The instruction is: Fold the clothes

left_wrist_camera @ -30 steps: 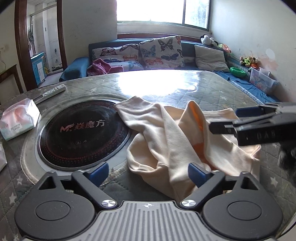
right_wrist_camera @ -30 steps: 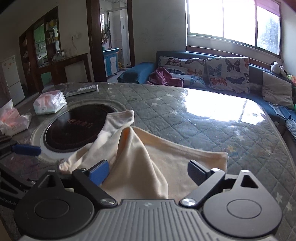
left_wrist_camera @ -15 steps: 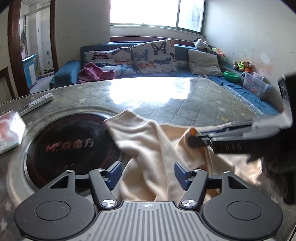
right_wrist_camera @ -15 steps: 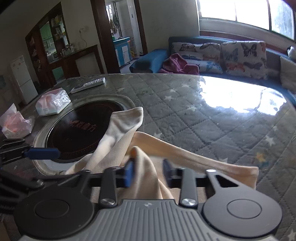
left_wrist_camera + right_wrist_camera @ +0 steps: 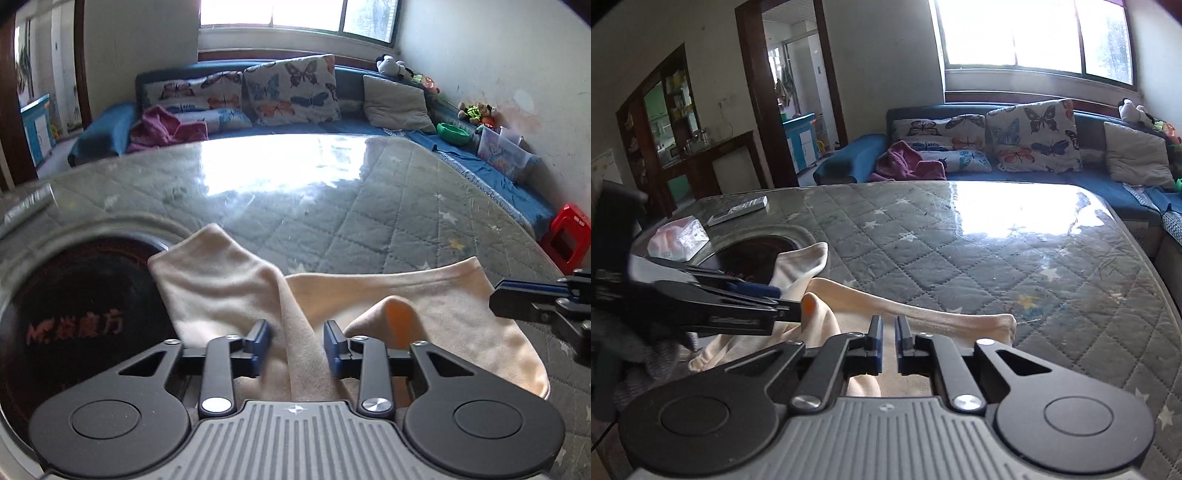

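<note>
A cream garment [image 5: 424, 295] with an orange inside lies crumpled on the quilted table [image 5: 332, 206], one sleeve reaching onto the round black cooktop [image 5: 74, 314]. My left gripper [image 5: 297, 347] is shut on a raised fold of the garment near its middle. In the right wrist view, my right gripper [image 5: 888, 345] is shut on the near part of the garment [image 5: 923, 314], its pads almost touching. The left gripper [image 5: 790, 306] comes in from the left there, its tip at the orange fold. The right gripper [image 5: 495, 295] shows at the right edge of the left wrist view.
A tissue pack [image 5: 679, 236] and a remote [image 5: 738, 211] lie beyond the cooktop [image 5: 753, 247] at the table's left. A blue sofa with butterfly cushions [image 5: 291, 88] runs behind the table. A red stool [image 5: 569, 236] stands at the right.
Both grippers went from wide open to shut on the garment. Each also moved forward over the cloth, and the fold between them has been drawn up.
</note>
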